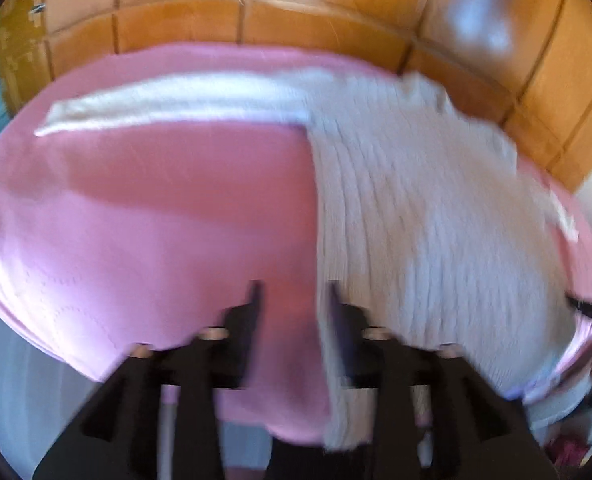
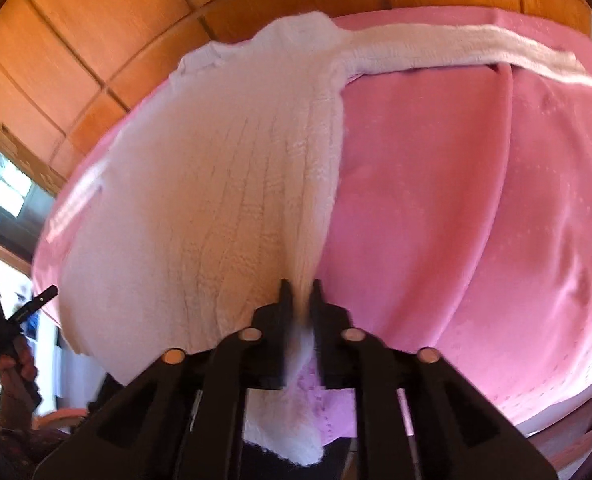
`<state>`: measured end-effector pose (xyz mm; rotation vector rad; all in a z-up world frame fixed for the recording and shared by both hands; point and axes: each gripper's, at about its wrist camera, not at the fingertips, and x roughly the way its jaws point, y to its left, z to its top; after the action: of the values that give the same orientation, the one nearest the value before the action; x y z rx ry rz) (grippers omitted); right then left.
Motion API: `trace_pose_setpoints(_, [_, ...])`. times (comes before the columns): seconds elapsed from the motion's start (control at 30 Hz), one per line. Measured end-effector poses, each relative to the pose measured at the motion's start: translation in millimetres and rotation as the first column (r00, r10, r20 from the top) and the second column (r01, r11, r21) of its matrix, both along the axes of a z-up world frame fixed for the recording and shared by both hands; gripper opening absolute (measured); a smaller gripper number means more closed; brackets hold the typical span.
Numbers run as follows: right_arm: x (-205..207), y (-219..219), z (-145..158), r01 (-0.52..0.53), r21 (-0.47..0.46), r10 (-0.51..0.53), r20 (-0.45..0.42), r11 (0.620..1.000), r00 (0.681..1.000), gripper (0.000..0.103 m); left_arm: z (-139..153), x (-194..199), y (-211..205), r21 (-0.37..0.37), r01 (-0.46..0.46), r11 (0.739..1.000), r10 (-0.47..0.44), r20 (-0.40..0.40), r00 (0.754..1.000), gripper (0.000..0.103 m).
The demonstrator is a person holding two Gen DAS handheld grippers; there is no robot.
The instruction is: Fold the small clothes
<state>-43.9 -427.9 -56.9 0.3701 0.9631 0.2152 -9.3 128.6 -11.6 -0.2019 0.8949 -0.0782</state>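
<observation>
Right wrist view: the right gripper [image 2: 300, 286] is pinching the white knit sweater's [image 2: 200, 200] hem, lying across a pink cloth [image 2: 455, 200]; the left gripper [image 1: 294, 292] is hovering agape, holding nothing.

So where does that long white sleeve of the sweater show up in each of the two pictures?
Left wrist view: the sleeve stretches leftward across the upper part, above the left gripper.
Right wrist view: the sleeve runs rightward along the top.
Shared landmark: the pink cloth under the sweater.
</observation>
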Motion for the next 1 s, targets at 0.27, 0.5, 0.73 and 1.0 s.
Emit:
trace_pose_setpoints(0.27, [30.9, -117.3, 17.4, 0.362, 0.147, -0.373, 0.049, 0.92, 0.927, 0.042, 14.8, 43.0, -68.4, 0.001, 0.099, 0.995, -0.099, 0.065, 0.993, 0.05])
trace_pose_setpoints(0.5, [91.8, -229.4, 0.9, 0.65, 0.289, -0.674, -0.023, 0.703, 0.739, 0.042, -1.7, 76.4, -154.2, 0.059, 0.258, 0.964, -0.26, 0.031, 0.965, 0.055])
trace_pose_setpoints(0.73, [149.9, -286.4, -15.7, 0.768, 0.242, -0.781, -0.059, 0.593, 0.622, 0.041, -19.1, 93.0, -181.4, 0.07, 0.302, 0.951, -0.3, -0.035, 0.953, 0.055])
trace_pose_setpoints(1.0, [150.8, -295.6, -2.5, 0.794, 0.02, -0.794, 0.027, 0.608, 0.607, 0.003, -31.1, 100.9, -180.0, 0.052, 0.29, 0.956, -0.286, -0.066, 0.956, 0.058])
